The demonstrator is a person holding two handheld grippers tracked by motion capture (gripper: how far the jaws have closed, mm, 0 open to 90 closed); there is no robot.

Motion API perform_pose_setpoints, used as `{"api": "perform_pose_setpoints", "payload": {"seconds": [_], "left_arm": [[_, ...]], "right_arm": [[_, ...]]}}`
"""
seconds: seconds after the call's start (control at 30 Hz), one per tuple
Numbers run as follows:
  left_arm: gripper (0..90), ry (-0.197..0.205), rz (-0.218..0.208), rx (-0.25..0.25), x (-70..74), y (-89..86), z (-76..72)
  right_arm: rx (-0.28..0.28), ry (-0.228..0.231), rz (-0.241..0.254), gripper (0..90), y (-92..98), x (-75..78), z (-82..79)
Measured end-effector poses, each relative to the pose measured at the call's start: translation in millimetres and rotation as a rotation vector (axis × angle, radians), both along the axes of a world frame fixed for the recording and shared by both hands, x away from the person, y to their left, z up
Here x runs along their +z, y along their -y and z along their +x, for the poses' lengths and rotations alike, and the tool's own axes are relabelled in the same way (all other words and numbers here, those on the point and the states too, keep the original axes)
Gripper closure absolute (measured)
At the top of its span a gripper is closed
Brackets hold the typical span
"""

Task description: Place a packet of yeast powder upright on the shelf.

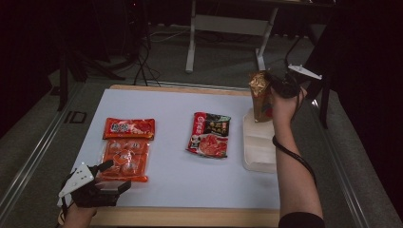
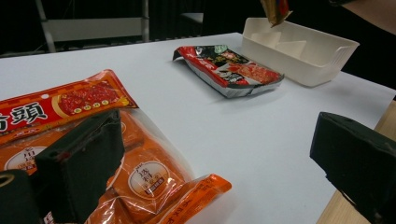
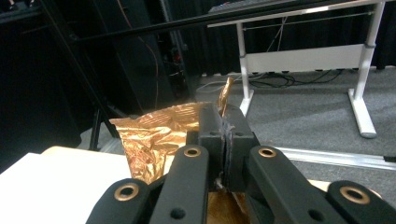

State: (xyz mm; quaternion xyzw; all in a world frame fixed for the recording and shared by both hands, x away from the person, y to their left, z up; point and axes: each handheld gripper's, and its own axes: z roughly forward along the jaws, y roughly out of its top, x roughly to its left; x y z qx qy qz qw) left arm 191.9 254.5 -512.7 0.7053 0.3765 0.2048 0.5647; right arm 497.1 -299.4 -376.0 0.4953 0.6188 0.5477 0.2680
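The gold pouch (image 1: pixel 260 95) hangs upright, long axis vertical, directly over the far end of the white tray (image 1: pixel 259 156) at the table's right edge, its lower end just above or barely inside the tray; so the coming move looks like a straight drop or lowering. The right gripper (image 1: pixel 278 84) pinches its crinkled top edge with the jaws closed tight on the foil, seen closely in the right gripper view (image 3: pixel 224 135). The pouch is shiny, copper-gold, creased, with red print lower down. The left gripper (image 1: pixel 114 175) rests well apart at the near left corner, jaws wide open and empty, beside the orange packet (image 1: pixel 126 152). A red-black packet (image 1: pixel 210 134) lies mid-table.
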Motion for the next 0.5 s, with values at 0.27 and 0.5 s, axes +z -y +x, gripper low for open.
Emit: {"api": "perform_pose_setpoints", "payload": {"seconds": [0.27,0.5], "left_arm": [[2.9,-0.003,-0.004,0.008,-0.2,-0.8,0.1],[2.9,-0.004,0.006,-0.001,-0.5,1.1,0.4]], "right_arm": [[-0.044,0.018,0.022,88.7,3.3,-8.4,12.3],[-0.082,0.024,0.024,88.7,-2.1,-21.2,23.2]]}}
